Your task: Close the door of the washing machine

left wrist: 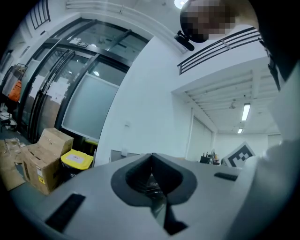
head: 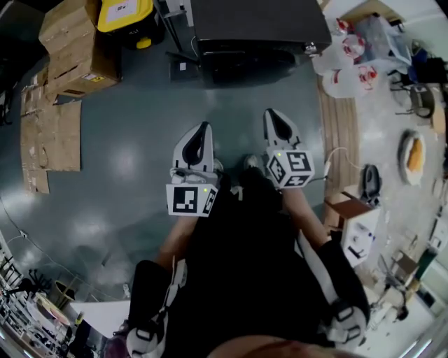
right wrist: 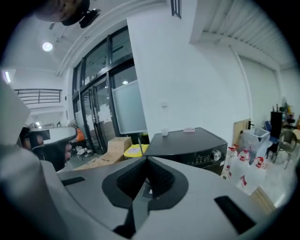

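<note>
The dark washing machine [head: 259, 31] stands at the top of the head view, its front [head: 241, 66] facing me; seen from above, I cannot tell how its door stands. In the right gripper view the washing machine [right wrist: 192, 145] shows its flat top and control knob, some way beyond the jaws. My left gripper [head: 203, 131] and right gripper [head: 277, 116] are held side by side over the grey floor, well short of the machine. Both point towards it. The left gripper [left wrist: 151, 158] has its jaws together on nothing, and so does the right gripper [right wrist: 146, 161].
Cardboard boxes [head: 70, 49] and a yellow-lidded bin [head: 124, 14] stand left of the machine, with flattened cardboard [head: 49, 136] on the floor. White bottles [head: 346, 63] and a wooden board [head: 339, 133] lie to its right. A white box [head: 360, 234] sits nearer me.
</note>
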`<state>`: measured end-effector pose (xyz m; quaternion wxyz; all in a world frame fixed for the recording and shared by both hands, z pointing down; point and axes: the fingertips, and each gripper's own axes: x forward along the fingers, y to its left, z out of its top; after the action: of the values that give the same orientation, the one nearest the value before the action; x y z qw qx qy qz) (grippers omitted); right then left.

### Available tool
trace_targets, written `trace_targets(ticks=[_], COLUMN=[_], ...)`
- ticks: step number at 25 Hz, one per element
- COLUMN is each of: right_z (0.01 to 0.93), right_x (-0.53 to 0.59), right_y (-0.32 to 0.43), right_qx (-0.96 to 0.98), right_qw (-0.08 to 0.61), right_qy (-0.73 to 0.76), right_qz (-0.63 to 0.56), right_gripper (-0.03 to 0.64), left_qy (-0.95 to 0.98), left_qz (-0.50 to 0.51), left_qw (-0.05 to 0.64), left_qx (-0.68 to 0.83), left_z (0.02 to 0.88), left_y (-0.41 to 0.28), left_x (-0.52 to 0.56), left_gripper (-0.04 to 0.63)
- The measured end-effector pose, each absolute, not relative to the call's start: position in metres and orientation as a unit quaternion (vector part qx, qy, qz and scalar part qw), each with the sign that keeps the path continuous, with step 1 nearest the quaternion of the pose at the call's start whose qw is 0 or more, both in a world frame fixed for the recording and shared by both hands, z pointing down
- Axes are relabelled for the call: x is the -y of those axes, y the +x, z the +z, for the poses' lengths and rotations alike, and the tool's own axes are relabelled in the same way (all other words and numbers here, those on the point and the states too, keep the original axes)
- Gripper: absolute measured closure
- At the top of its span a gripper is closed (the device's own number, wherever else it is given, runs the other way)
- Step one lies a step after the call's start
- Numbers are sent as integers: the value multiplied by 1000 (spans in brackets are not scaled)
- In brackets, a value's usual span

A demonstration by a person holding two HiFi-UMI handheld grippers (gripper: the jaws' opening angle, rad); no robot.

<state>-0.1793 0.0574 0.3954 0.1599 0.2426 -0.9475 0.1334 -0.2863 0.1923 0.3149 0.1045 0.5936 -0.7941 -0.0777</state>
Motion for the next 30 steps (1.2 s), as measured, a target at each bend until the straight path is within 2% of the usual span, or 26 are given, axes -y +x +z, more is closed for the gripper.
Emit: trace_targets(ticks=[5,10,22,30], right_z=[346,322,317,318], right_x=[-55,-46,-40,-49], right_y=[-136,-111,-98,-107], right_qx=[953,959,965,966], right_qw=[126,116,114,115], right_qy=[239,235,214,207], right_qz=[136,108,100,100], right_gripper=[611,609,611,611], left_qy=[591,572,589,583], left_qz=[-79,-92,-60,-63], left_qw=[83,96,91,83], left_qx=[798,809,801,806], left_z=[284,275,277,275], left_y=[-256,-235,-197,-209], left_x=[-178,-173,-159,-161], left_gripper=[589,589,589,589])
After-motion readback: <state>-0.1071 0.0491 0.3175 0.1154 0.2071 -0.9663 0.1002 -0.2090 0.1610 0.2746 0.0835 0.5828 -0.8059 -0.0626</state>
